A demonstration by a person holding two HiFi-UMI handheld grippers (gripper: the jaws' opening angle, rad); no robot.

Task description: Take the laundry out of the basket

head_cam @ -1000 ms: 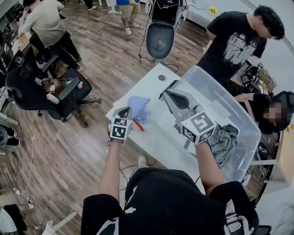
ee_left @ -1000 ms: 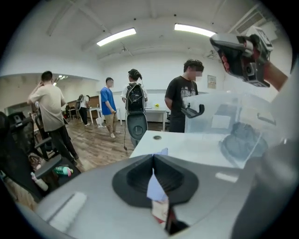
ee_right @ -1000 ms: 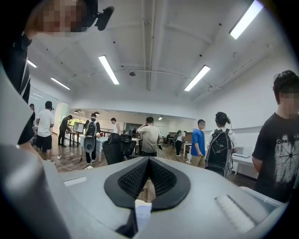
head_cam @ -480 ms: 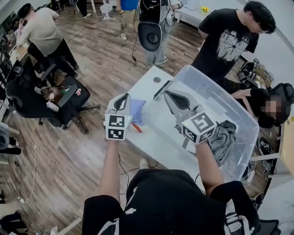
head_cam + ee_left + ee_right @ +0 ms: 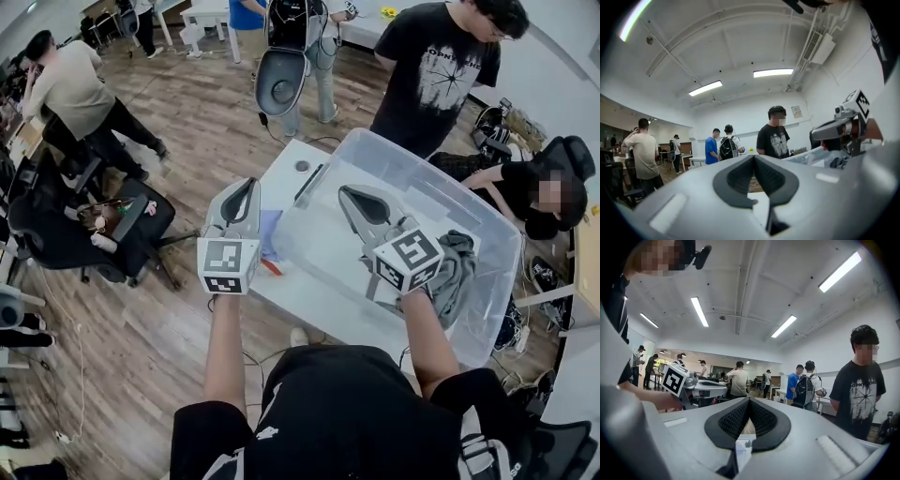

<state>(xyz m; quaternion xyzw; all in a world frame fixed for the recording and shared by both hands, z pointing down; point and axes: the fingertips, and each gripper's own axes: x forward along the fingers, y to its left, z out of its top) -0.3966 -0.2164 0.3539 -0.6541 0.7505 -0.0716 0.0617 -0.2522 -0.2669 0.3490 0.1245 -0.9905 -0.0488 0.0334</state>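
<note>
The grey garment (image 5: 457, 274) lies in the clear plastic bin (image 5: 424, 172) at centre right, just right of the clenched, empty right gripper (image 5: 350, 192), while the left gripper (image 5: 246, 185), also clenched and empty, is left of the bin.

Two grippers: one left gripper (image 5: 247, 184) and one right gripper (image 5: 346, 191); two marker cubes (one per gripper), the left cube (image 5: 225, 266) and the right cube (image 5: 408, 259); one clear basket (image 5: 492, 239); one white worktop (image 5: 284, 178); one grey garment (image 5: 457, 272) in the basket; one blue cloth (image 5: 270, 230) on the worktop; one small red thing (image 5: 273, 266); one small round thing (image 5: 302, 166); one dark strip (image 5: 309, 184); at least five bystanders: a person in a black T-shirt (image 5: 436, 75), a seated person (image 5: 525, 183), a person in a beige top (image 5: 70, 89), a person in a blue top (image 5: 246, 11), a person in jeans (image 5: 323, 67).
</note>
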